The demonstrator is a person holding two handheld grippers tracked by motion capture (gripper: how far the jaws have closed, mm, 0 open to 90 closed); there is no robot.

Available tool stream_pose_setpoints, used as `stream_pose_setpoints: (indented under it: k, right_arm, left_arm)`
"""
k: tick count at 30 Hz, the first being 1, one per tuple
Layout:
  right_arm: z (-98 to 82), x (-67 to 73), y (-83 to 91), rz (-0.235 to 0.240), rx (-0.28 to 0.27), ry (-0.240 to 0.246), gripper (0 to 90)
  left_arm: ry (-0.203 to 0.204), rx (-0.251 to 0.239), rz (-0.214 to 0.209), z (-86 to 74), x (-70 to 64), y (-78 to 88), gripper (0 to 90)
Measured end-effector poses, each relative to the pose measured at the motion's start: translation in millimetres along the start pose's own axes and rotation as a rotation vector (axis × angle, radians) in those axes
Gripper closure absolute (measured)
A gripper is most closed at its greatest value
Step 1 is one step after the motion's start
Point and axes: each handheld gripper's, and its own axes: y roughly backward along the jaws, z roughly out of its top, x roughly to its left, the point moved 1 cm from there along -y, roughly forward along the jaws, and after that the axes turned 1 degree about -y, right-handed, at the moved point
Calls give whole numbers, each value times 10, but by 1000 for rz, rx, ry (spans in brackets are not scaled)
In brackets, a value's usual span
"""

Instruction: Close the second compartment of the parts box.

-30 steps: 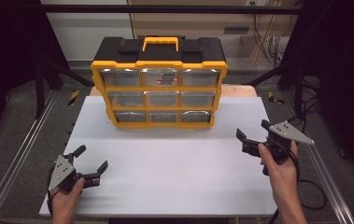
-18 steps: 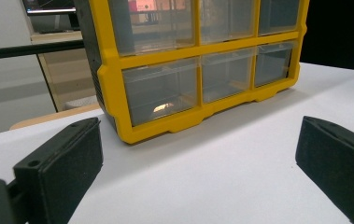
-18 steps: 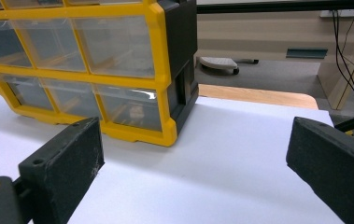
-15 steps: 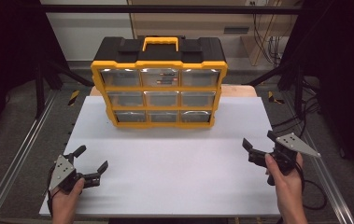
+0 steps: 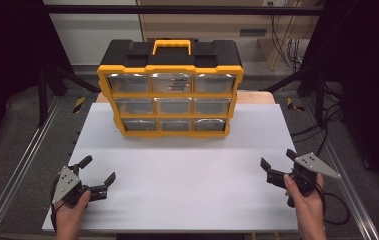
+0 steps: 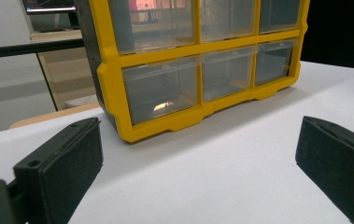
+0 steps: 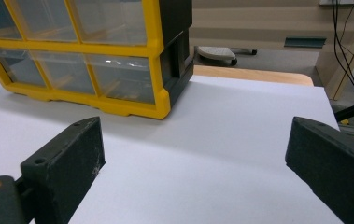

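The drawer box stands at the bench's far edge, centred. Both tools, left and right, are released near the front corners, well apart from it. A pull on one drawer could drag the whole box forward. The left gripper view reveals something pale inside the bottom drawer.

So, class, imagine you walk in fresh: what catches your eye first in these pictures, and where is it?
First comes the yellow and black drawer cabinet, standing upright at the far middle of the white table, with three rows of three clear drawers facing the person. Next are the two hand-held tools near the front edge: the left gripper and the right gripper, both with their fingers spread wide, holding nothing and well short of the cabinet.
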Motion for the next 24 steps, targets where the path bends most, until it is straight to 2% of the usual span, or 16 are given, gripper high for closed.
stream_pose_setpoints:
  k: [11, 16, 24]
  right_arm:
    - [-166, 36, -38, 10, 26, 11, 51]
    - [-240, 47, -60, 2, 16, 0, 46]
    - [-333, 65, -128, 20, 12, 3, 46]
  left_arm:
    - [1, 1, 0, -1, 2, 0, 4]
    - [2, 4, -2, -4, 5, 1, 4]
    - [3, 12, -5, -15, 8, -7, 4]
